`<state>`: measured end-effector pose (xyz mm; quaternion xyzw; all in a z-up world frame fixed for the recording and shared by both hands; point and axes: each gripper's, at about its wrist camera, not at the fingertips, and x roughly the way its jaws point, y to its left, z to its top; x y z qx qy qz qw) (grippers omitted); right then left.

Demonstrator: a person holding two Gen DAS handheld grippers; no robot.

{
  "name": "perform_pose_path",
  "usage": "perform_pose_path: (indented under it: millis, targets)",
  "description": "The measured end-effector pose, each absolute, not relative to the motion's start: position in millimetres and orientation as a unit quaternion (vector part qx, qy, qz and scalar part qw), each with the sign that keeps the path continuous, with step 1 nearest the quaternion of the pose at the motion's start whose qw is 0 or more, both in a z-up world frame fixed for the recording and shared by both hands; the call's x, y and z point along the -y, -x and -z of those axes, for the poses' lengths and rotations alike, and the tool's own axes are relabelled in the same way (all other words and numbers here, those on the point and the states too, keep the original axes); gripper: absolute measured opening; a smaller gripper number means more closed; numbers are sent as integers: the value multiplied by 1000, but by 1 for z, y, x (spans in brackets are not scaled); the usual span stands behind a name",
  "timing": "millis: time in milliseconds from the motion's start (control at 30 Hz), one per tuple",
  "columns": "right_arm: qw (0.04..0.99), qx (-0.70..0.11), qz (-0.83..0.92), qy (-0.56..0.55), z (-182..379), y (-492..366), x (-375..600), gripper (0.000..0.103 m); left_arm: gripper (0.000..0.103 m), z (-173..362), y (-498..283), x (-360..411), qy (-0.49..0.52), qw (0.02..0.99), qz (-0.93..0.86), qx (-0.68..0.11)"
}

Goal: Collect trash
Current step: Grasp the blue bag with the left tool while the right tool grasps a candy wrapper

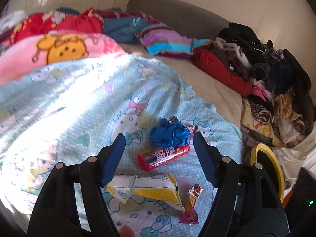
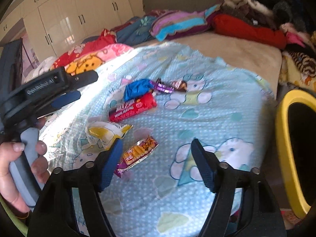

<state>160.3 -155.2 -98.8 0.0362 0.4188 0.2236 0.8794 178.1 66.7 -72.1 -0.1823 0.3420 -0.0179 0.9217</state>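
Trash lies on a light-blue cartoon bedspread [image 1: 79,102]: a crumpled blue glove [image 1: 168,133], a red snack tube [image 1: 165,156], a yellow-and-white wrapper [image 1: 146,187], a purple-orange wrapper [image 1: 191,203] and a shiny foil wrapper [image 2: 169,85]. My left gripper [image 1: 159,140] hovers open above the red tube and blue glove, nothing between its pads. My right gripper [image 2: 156,145] is open just above the purple-orange wrapper [image 2: 138,154], its left finger beside the yellow wrapper [image 2: 104,132]. The left gripper also shows in the right wrist view [image 2: 65,96], held by a hand [image 2: 11,169].
A yellow-rimmed bin [image 2: 290,150] with a black inside stands at the bed's right edge, also seen in the left wrist view as the bin [image 1: 262,158]. Piled clothes [image 1: 266,75] and folded blankets [image 1: 65,45] crowd the far side. White wardrobes [image 2: 75,17] line the wall.
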Motion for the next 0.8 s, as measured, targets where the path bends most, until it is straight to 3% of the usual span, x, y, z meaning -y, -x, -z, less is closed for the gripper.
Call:
perform_pose_path:
  millis: [133,267,467,533,667,700,767,800]
  targets:
    - [864,-446,-232,-41,115,-174,144,60,62,78,-194,-63,183,915,38,-357]
    - [847,-473,-238,-49,131,-182,138,47,62,83,-211,-55,171,911,53,-371]
    - [828,-493,-254,-83,144,-187,143,6,62,97,-236,-45,161,900,60,-400]
    - [825,-494,-257,-97,146,-187,147,4,62,101,-242,-43,164,897,60,-405]
    - [831,-485,-256,-98,142,-182,150,2,51,113,-252,-41,164,892,50,-419]
    - [833,-481,-256,-96,140,-180,150,2,45,115,-253,-40,164,890,51,-422]
    - [838,-474,-255,-93,137,-177,150,2,22,118,-252,-38,159,888,50,-429]
    - [841,-469,-254,-91,135,-175,151,1,19,118,-250,-38,160,888,51,-427]
